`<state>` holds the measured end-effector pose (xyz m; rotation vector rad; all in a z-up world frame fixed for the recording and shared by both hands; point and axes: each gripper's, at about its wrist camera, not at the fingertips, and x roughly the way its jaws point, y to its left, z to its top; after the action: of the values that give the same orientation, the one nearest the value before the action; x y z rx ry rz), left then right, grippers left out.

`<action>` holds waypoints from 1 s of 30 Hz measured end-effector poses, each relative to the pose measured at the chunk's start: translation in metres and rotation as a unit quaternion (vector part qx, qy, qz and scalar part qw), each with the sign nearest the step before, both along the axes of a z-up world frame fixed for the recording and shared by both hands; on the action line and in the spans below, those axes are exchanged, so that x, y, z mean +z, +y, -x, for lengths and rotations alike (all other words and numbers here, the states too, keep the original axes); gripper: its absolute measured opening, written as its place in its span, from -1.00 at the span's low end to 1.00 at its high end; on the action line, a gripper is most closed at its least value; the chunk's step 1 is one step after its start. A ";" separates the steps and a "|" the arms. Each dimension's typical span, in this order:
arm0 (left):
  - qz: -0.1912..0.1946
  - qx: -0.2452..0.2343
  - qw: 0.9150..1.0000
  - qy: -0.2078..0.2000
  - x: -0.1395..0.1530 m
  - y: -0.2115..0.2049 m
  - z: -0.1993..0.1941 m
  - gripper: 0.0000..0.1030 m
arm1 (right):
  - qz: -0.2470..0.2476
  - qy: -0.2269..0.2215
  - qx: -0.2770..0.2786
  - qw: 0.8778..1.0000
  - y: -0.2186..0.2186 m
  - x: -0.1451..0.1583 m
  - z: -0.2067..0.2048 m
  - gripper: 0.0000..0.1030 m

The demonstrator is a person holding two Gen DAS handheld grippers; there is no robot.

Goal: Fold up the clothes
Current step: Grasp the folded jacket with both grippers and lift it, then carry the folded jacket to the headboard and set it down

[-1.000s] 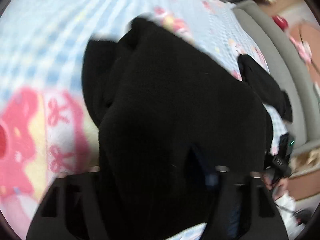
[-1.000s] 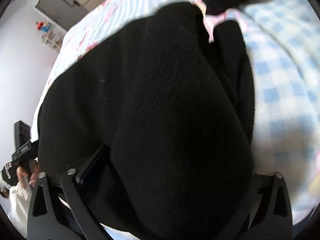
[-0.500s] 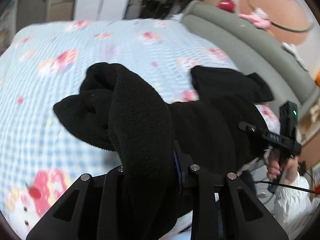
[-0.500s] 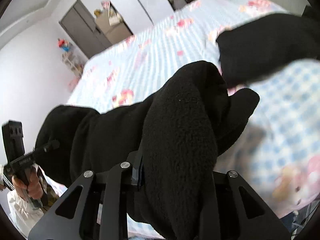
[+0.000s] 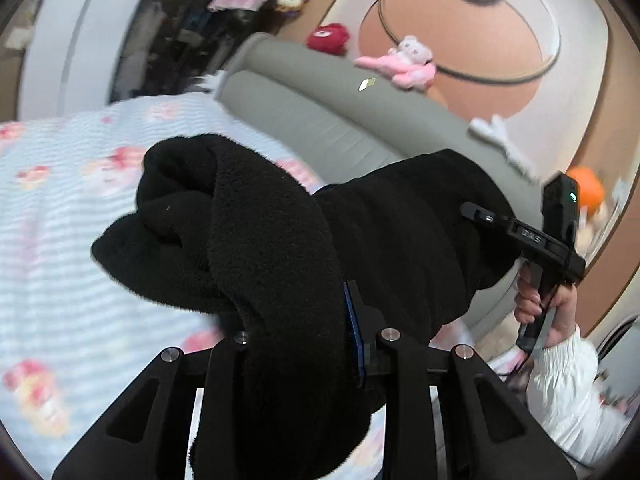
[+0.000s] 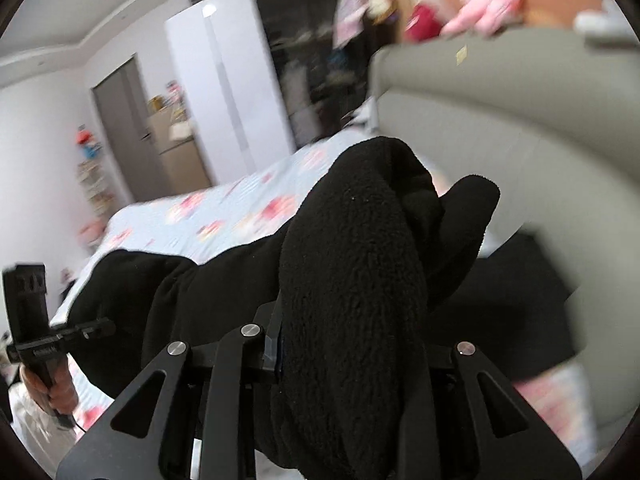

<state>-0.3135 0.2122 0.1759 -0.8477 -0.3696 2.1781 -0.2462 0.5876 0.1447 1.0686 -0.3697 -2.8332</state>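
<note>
A black fleece garment (image 5: pixel 280 248) hangs in the air between both grippers, lifted off the bed. My left gripper (image 5: pixel 304 332) is shut on one bunched edge of it, and the cloth drapes over the fingers and hides the tips. In the right wrist view my right gripper (image 6: pixel 344 344) is shut on the other edge of the black fleece garment (image 6: pixel 352 264), which also covers its fingertips. Each view shows the other gripper: the right gripper (image 5: pixel 532 236) held by a hand at the right, and the left gripper (image 6: pixel 36 336) at the lower left.
Below lies the bed with its blue checked, pink-flowered sheet (image 5: pixel 60 240). A grey padded headboard (image 5: pixel 320 92) rises at the right, with plush toys (image 5: pixel 404 64) on top. Another black garment (image 6: pixel 520 304) lies on the bed by the headboard. A wardrobe (image 6: pixel 224 92) and door stand beyond.
Both grippers have risen with the black garment, lifting it off the bed; the views have tilted up from the sheet to the headboard and room.
</note>
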 end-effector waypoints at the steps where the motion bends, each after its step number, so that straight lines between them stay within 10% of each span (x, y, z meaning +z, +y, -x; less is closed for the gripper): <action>1: -0.013 -0.003 1.000 -0.010 -0.009 0.018 0.023 -0.44 | -0.005 -0.010 -0.015 1.000 0.017 -0.005 0.009 -0.52; 3: -0.013 0.021 0.999 -0.046 -0.034 0.042 0.056 -0.27 | -0.016 -0.031 -0.044 0.998 0.052 -0.015 0.027 -0.44; 5: 0.039 0.044 0.995 -0.080 -0.083 0.070 0.083 0.40 | -0.027 -0.052 -0.073 0.996 0.086 -0.024 0.044 -0.15; 9: 0.167 0.069 0.972 -0.148 -0.180 0.086 0.098 0.29 | -0.049 -0.094 -0.132 0.986 0.155 -0.044 0.080 -0.30; 11: 0.154 0.088 0.979 -0.104 -0.169 0.089 0.094 0.26 | -0.059 -0.112 -0.160 0.979 0.187 -0.053 0.097 -0.30; 19: 0.126 0.066 0.989 -0.029 -0.139 0.145 0.106 0.40 | -0.129 0.093 -0.232 0.960 0.113 0.005 0.059 0.38; 23: 0.172 0.014 0.974 -0.147 -0.192 0.181 0.133 0.41 | -0.136 -0.022 -0.183 0.973 0.109 -0.042 0.089 0.36; 25: 0.149 0.022 0.979 -0.140 -0.181 0.164 0.120 0.39 | -0.167 -0.079 -0.187 0.965 0.119 -0.073 0.094 0.33; 30: 0.155 0.071 0.983 -0.069 -0.123 0.113 0.091 0.39 | -0.145 -0.055 -0.184 0.971 0.082 -0.035 0.067 0.57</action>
<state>-0.4046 0.3251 0.0528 -1.1799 -0.1633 2.3515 -0.3135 0.6697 0.1096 1.3410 -0.1766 -3.2406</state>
